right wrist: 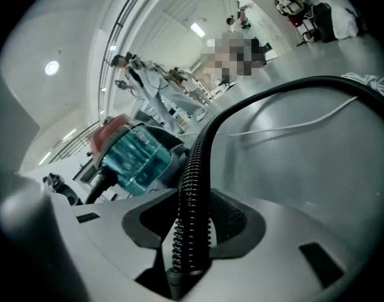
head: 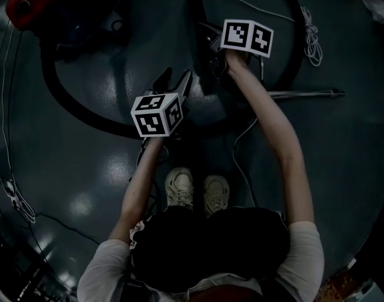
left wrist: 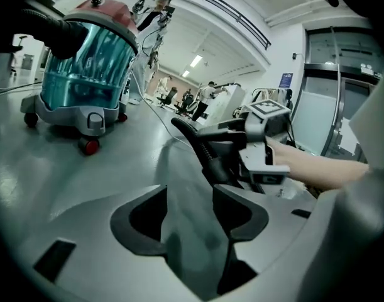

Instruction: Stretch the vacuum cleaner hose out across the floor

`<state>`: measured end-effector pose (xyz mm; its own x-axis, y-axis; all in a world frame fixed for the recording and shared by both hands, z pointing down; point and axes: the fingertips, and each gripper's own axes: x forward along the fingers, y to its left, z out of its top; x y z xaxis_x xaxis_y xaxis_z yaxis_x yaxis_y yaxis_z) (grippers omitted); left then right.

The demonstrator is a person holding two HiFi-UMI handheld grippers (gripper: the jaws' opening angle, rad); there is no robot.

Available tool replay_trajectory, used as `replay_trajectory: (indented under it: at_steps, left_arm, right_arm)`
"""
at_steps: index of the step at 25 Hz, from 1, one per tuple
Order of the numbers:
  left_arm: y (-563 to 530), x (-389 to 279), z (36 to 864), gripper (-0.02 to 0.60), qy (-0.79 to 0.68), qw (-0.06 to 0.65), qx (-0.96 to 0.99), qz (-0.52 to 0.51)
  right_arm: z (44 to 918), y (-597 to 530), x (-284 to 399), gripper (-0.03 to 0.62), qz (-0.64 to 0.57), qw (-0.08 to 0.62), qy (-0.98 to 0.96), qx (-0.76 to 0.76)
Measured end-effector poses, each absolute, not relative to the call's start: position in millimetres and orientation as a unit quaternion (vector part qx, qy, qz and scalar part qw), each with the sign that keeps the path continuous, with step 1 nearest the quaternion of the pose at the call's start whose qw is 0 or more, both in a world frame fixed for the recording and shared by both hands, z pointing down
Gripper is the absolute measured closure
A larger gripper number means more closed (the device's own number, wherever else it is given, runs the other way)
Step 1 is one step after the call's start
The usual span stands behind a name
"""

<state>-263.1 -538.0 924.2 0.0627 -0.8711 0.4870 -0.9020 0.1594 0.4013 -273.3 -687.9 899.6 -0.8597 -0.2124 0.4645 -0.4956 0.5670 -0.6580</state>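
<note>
The vacuum cleaner (left wrist: pixel 85 61) has a teal see-through canister, a red top and a grey wheeled base, and stands on the floor at the far left; in the head view the vacuum cleaner (head: pixel 19 2) is at the top left. Its black ribbed hose (right wrist: pixel 195 168) runs up between the jaws of my right gripper (right wrist: pixel 192 219), which is shut on it near its end, then arcs off to the right. The hose (head: pixel 60 93) curves in wide loops over the dark floor. My left gripper (left wrist: pixel 188 216) is open with only floor between its jaws, just short of the right gripper (left wrist: pixel 261 143).
A coiled white cable (head: pixel 312 39) lies at the right, and a thin metal tube (head: pixel 305 94) lies on the floor beside my right arm. My shoes (head: pixel 198 190) are just below the grippers. A white cord (right wrist: pixel 292 124) crosses the floor beyond the hose.
</note>
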Motion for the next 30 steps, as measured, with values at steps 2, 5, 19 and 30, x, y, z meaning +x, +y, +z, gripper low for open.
replay_trajectory:
  at_steps: [2,5,19,30]
  left_arm:
    - [-543.3,-257.7,926.9,0.36,-0.679,0.333,0.654,0.033]
    - [-549.3,-249.3,932.2,0.36,-0.668,0.336,0.662,0.045]
    - [-567.2,-225.1,951.0,0.36,-0.626,0.372,0.684,0.042]
    - [-558.9,-193.5,943.5,0.36,-0.619,0.366,0.694,0.043]
  right_arm:
    - [904.4,-718.0,-282.4,0.428,0.435,0.167,-0.85,0.245]
    - [914.2,-755.6,-292.2,0.428,0.477,0.158,-0.814,0.292]
    - [884.6,-778.9,-273.0,0.427,0.182,0.234,-0.936,0.19]
    - [925.7,-608.5,-14.1,0.427,-0.156,0.578,-0.8,-0.038]
